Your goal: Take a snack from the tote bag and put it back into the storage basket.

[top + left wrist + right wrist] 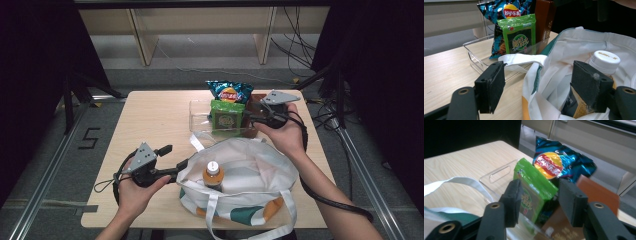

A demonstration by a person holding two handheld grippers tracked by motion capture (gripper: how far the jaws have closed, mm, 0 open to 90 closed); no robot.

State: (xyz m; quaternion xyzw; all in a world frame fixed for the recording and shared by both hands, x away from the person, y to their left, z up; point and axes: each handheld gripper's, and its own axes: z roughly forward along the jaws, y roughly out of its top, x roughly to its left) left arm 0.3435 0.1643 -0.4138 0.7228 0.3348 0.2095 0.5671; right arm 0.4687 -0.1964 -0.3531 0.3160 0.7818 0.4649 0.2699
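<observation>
**Bag held open while the green packet is approached**

The work in hand looks like packing snacks from a clear tray into a white tote bag [240,175]. The left gripper [170,161] sits at the bag's near-left rim, its jaws spread wide: in the left gripper view one pad [492,86] stands outside the cloth and the other pad [590,86] reaches inside the mouth, with the rim running between them but not pinched. That placement seems meant to steady or spread the opening so things can drop in. Just beyond the inner pad stands a white-capped bottle [604,61], upright in the bag.

The right gripper [539,202] is open too, holding nothing. The green snack packet [534,192] stands directly ahead of it and partly between its jaws, edge-on, the left pad close to the packet's face and the right pad well clear; I judge this a line-up for a pinch across the packet's thin width. Behind the packet, farther from the jaws, leans a blue Lay's chip bag [560,163], and to the right of the jaws a brown box [596,195]. All three stand upright in the clear plastic tray [197,117], which keeps them easy to take from the side. The tray lies just beyond the bag on the wooden table [145,120].
</observation>
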